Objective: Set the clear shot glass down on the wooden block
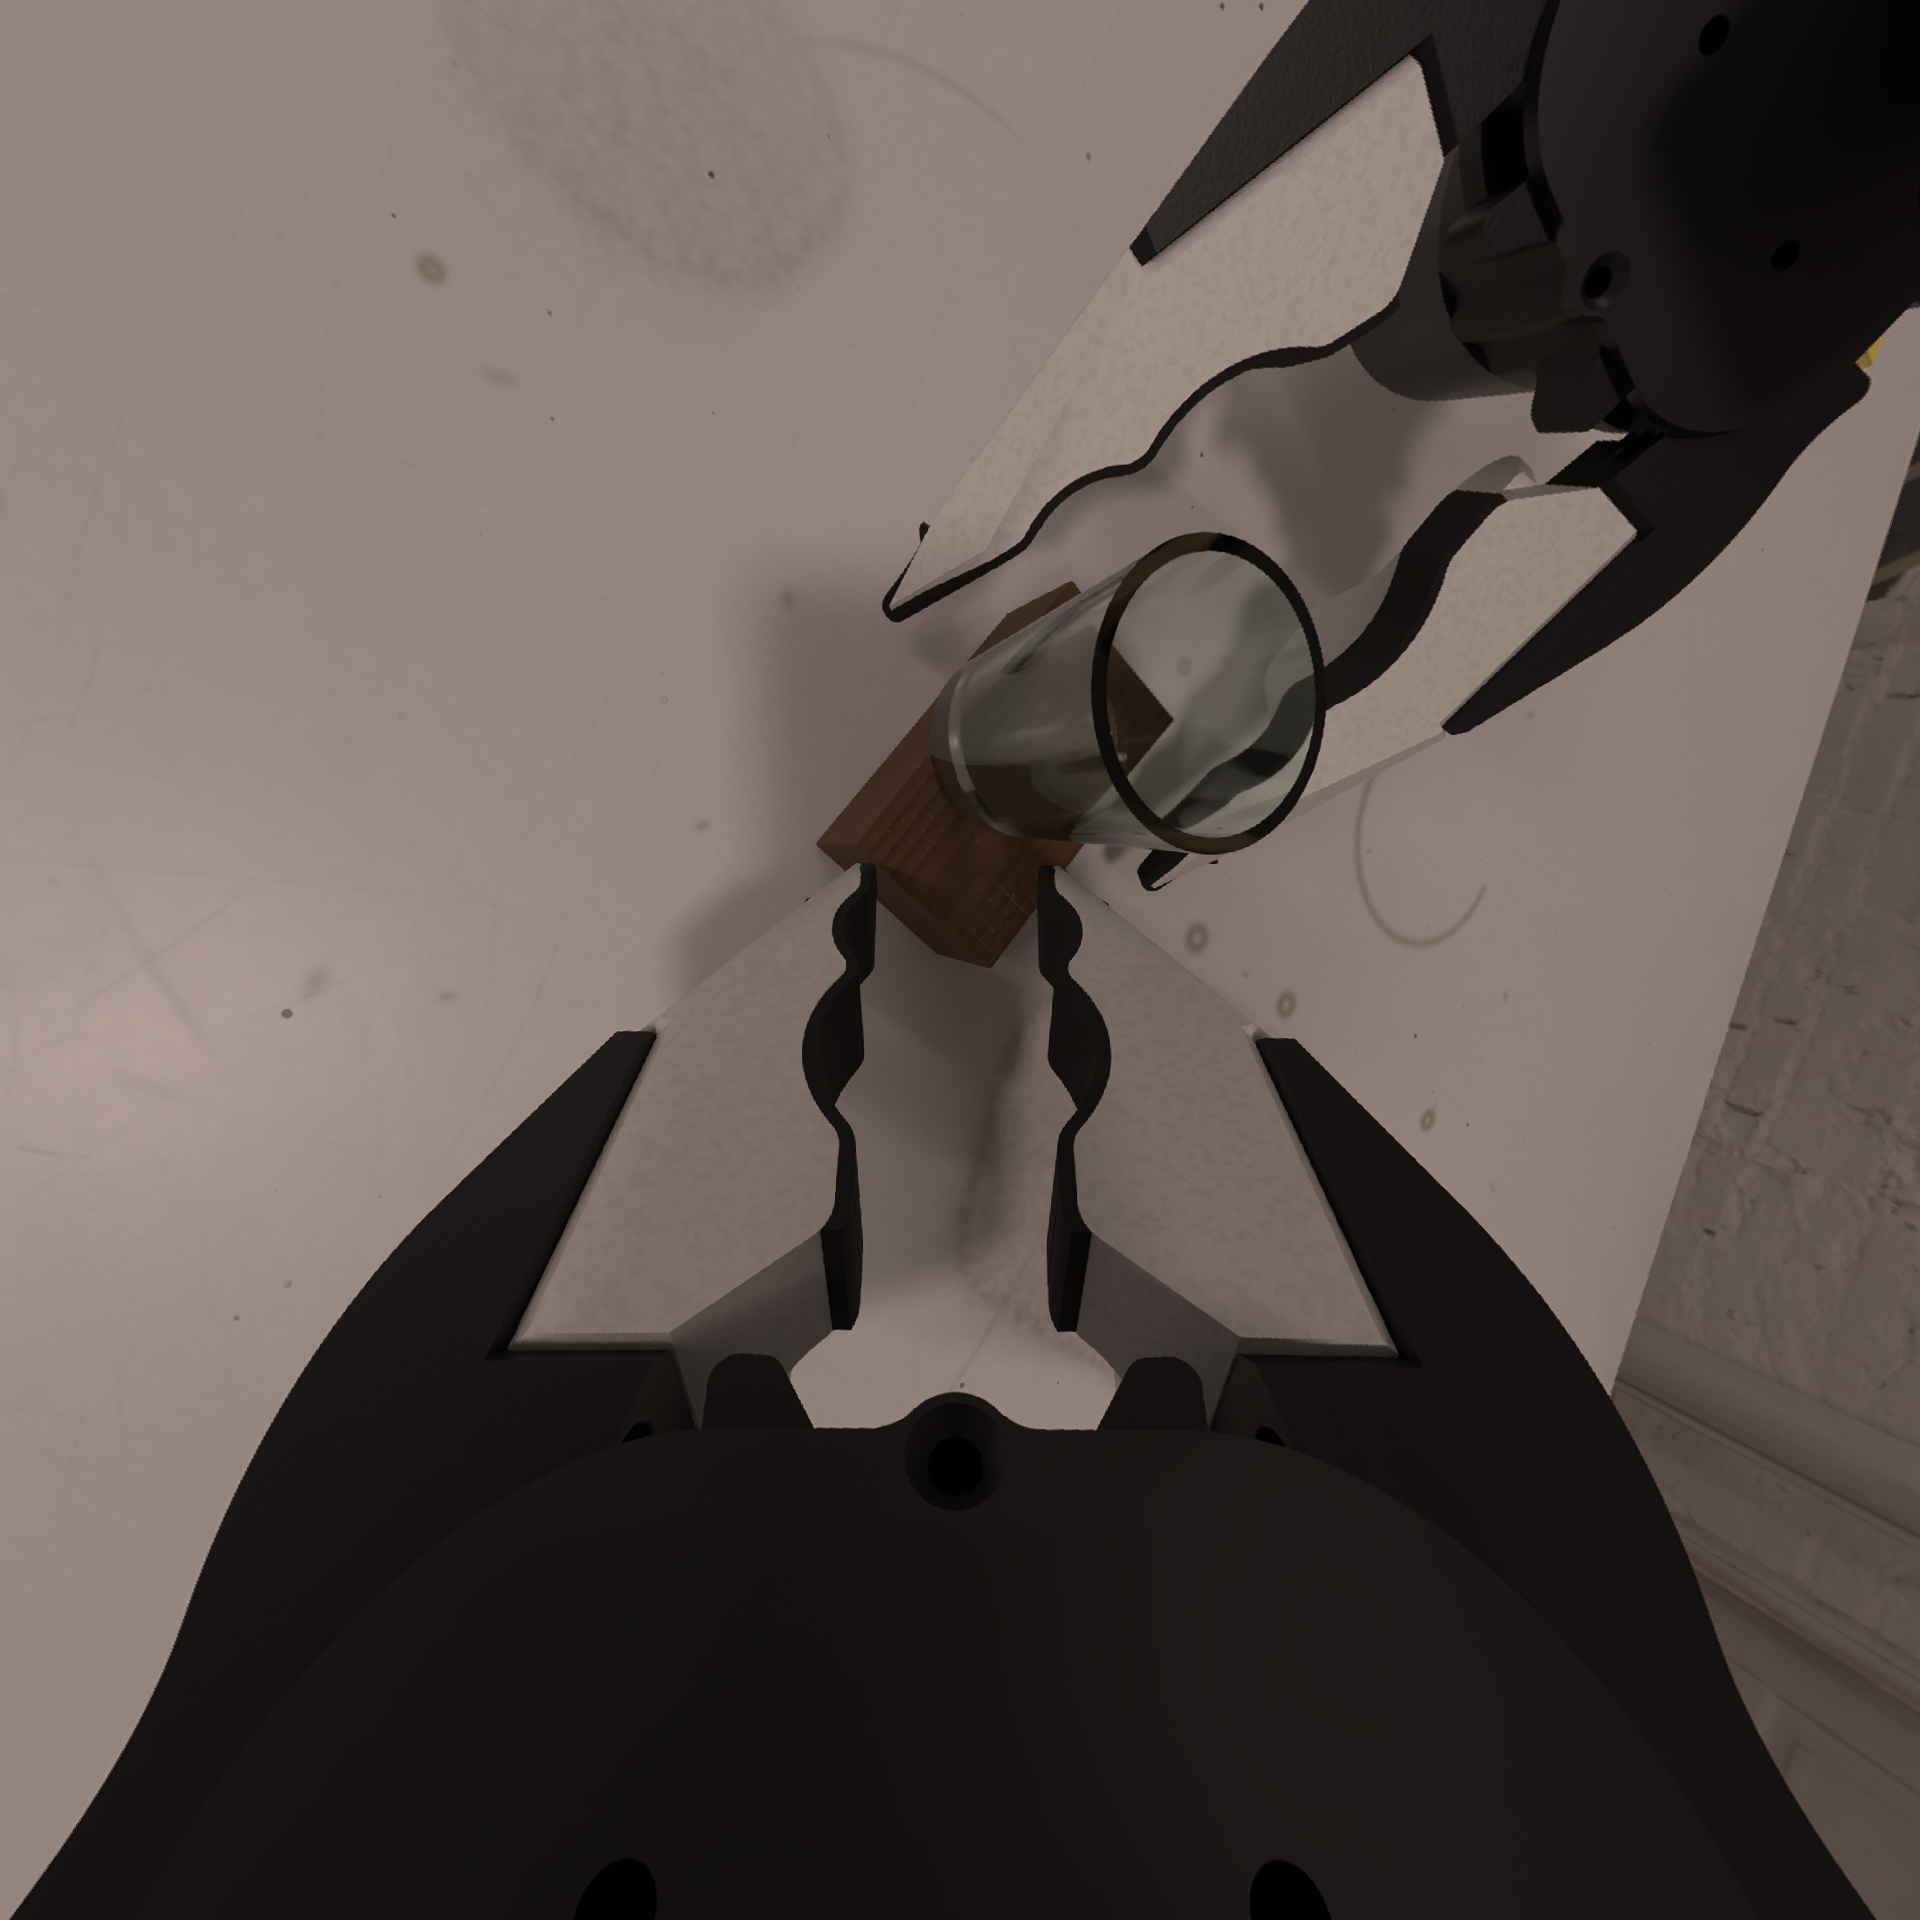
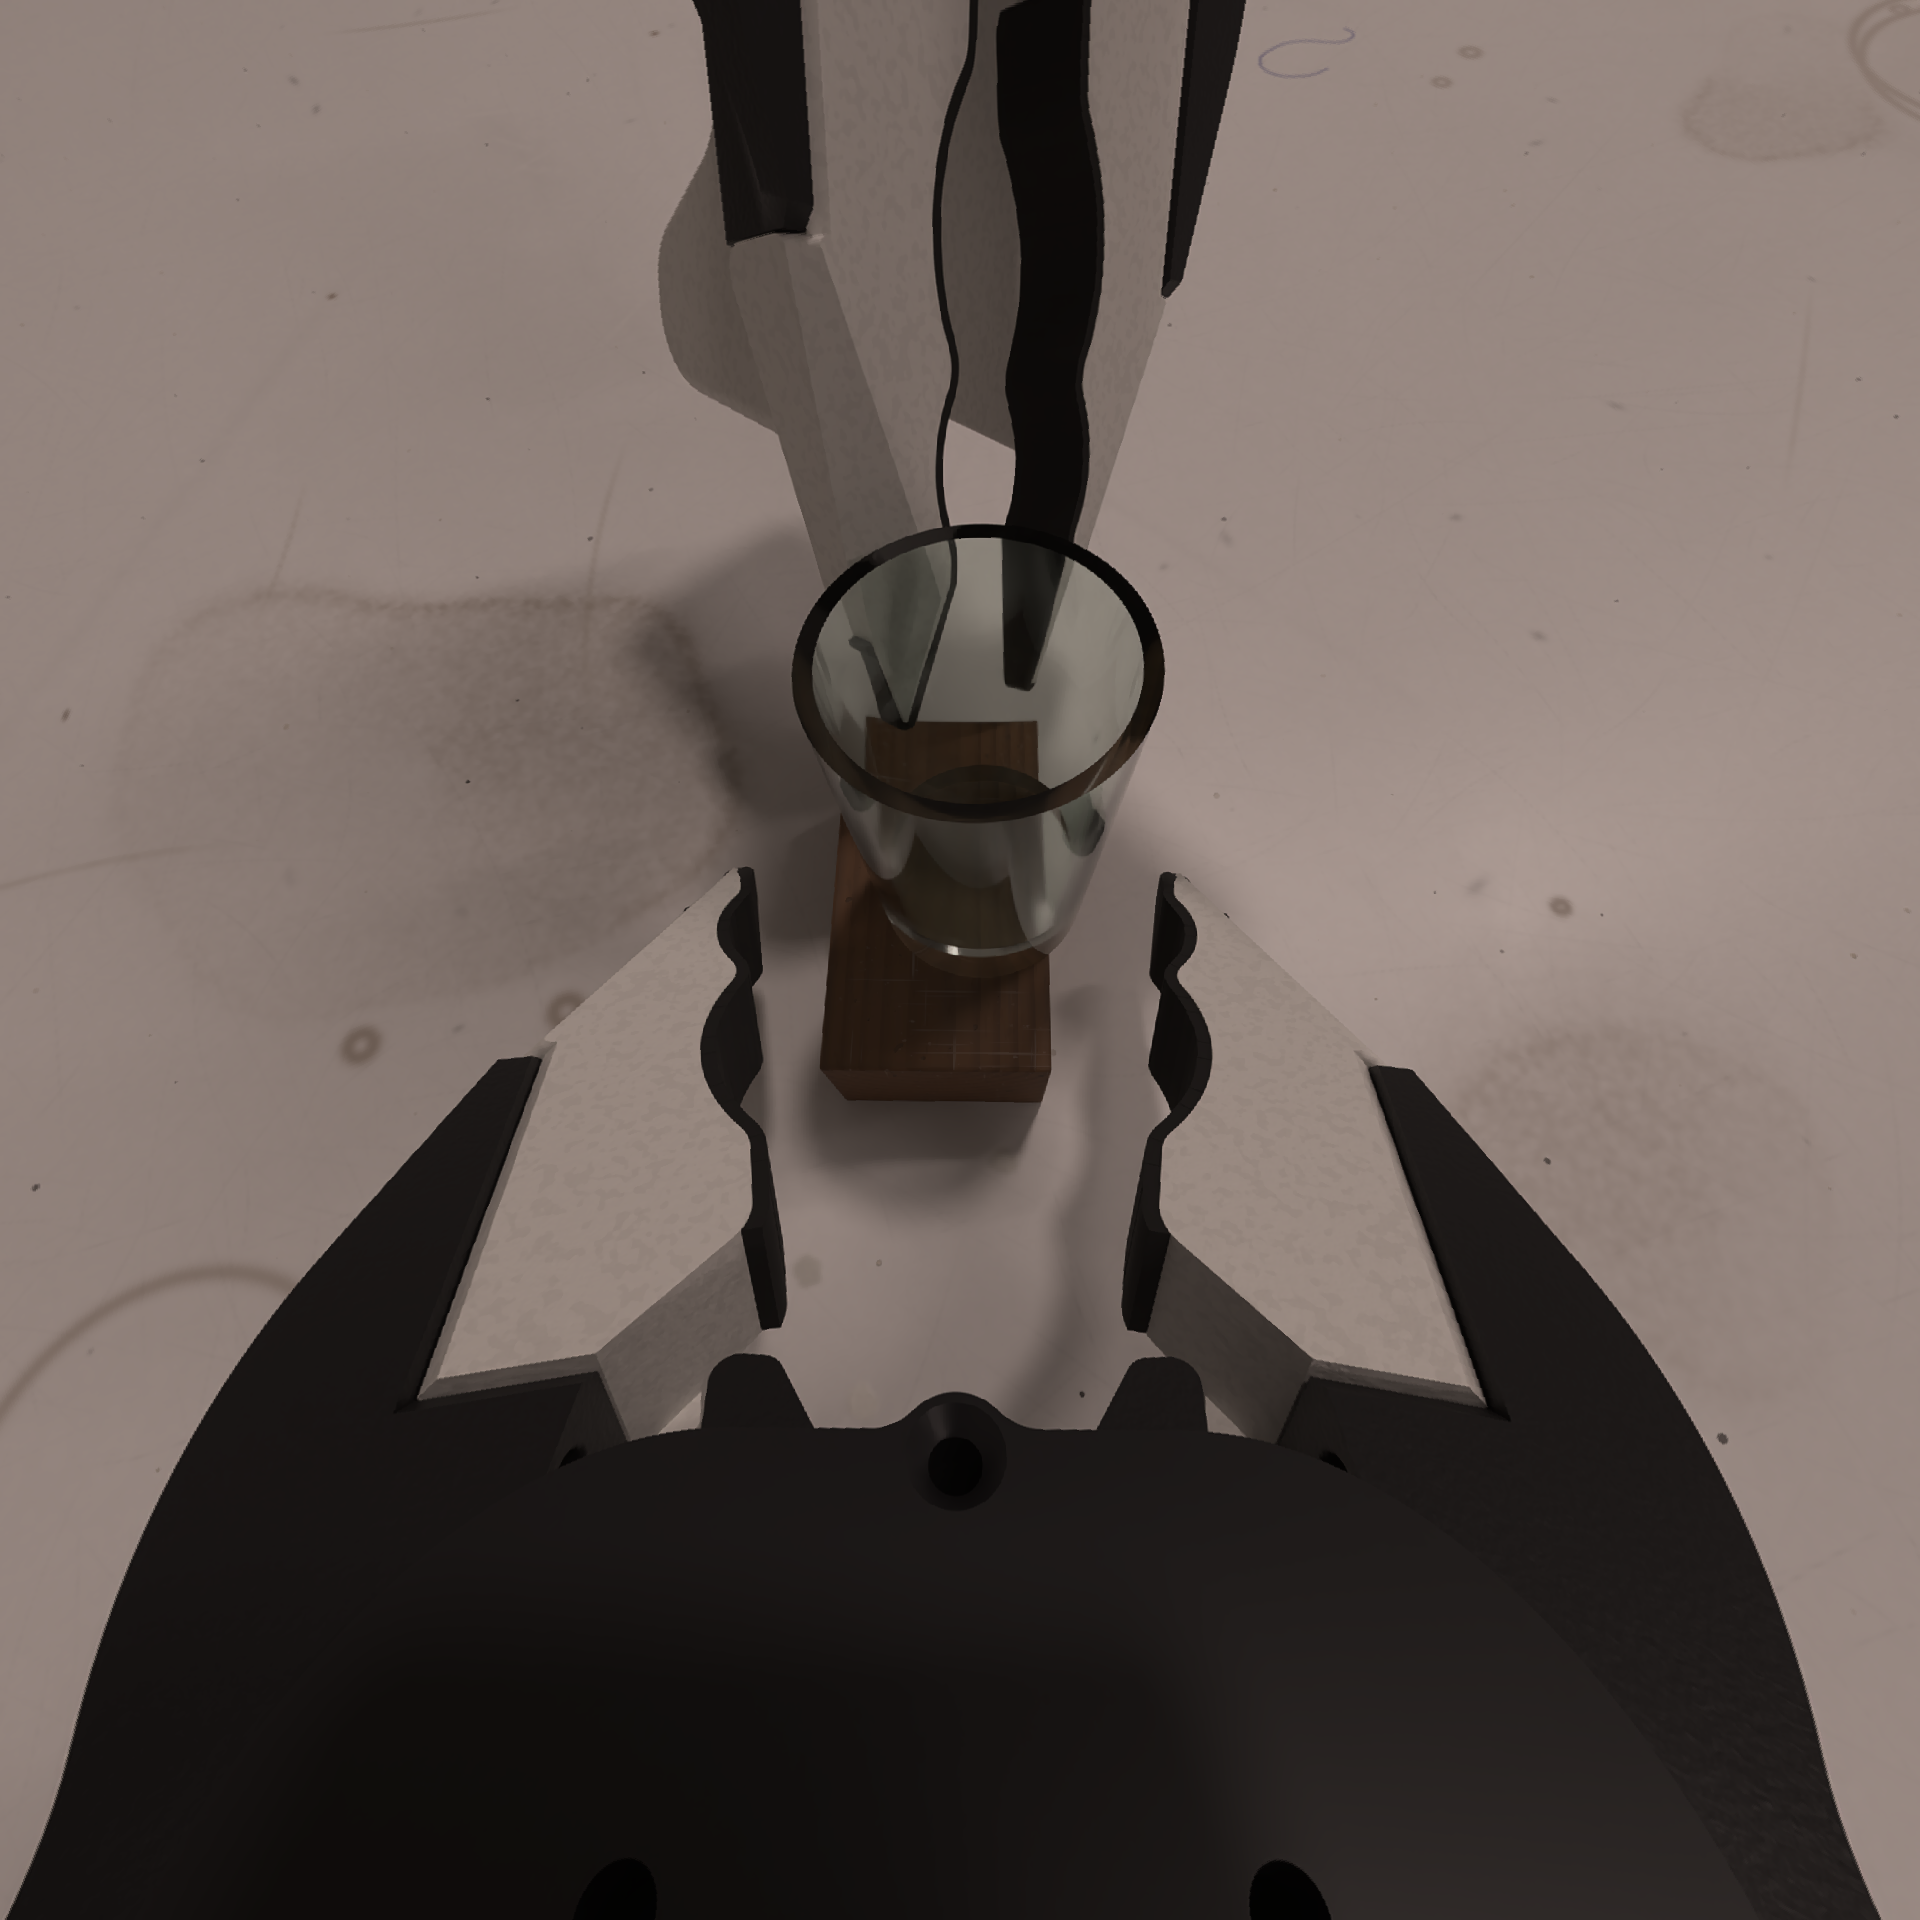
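The clear shot glass [image 2: 977,790] stands upright on the brown wooden block [image 2: 935,1029], towards the block's far half. My right gripper [image 2: 956,883] is open, with a finger on each side of the glass's lower part and a gap to it on both sides. In the left wrist view, the glass [image 1: 1122,727] sits on the block [image 1: 925,842] between the right gripper's [image 1: 1023,743] spread fingers. My left gripper [image 1: 954,878] has its jaws a little apart, tips over the block's end, and holds nothing. It reaches in from the far side in the right wrist view [image 2: 964,704].
The block lies on a pale, stained table top [image 2: 364,727] with ring marks. The table's edge [image 1: 1766,831] runs down the right of the left wrist view, with a rough floor [image 1: 1829,1195] beyond it.
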`<state>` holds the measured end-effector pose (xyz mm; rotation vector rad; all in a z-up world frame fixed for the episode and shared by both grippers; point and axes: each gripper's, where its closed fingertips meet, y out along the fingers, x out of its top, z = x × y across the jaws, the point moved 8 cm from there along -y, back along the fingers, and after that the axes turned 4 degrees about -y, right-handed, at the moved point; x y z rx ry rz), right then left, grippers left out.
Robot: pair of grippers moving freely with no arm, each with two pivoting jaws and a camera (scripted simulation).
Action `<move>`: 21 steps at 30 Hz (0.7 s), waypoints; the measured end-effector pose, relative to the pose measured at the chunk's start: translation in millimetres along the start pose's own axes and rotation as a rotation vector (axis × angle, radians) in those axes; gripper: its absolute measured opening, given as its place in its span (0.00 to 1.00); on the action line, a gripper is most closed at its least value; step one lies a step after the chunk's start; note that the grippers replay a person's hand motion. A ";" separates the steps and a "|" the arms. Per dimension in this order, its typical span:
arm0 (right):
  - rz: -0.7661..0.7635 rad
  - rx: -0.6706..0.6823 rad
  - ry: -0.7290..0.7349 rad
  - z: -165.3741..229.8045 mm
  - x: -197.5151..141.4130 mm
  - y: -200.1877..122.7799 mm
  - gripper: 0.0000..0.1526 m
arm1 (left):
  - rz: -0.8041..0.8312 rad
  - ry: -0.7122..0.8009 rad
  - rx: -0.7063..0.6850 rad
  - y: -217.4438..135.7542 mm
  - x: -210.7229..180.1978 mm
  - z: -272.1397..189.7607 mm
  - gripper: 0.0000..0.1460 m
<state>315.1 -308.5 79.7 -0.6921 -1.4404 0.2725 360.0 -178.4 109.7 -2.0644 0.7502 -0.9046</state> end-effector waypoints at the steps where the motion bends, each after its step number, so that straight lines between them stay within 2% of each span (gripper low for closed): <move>1: 0.001 -0.002 -0.002 0.1 0.0 0.0 0.50 | 0.000 0.000 0.002 0.1 0.0 0.1 0.21; 10: -0.004 0.015 0.003 0.8 -0.3 0.3 0.48 | -0.025 0.005 0.009 -4.8 -1.7 -7.6 0.23; 16: -0.005 0.014 0.007 0.3 -0.5 0.1 0.49 | -0.171 -0.025 0.030 -29.0 -6.2 1.0 0.24; 21: 0.016 -0.017 -0.005 2.4 2.2 -0.6 0.51 | -0.246 -0.008 0.058 -34.2 -22.0 6.6 0.26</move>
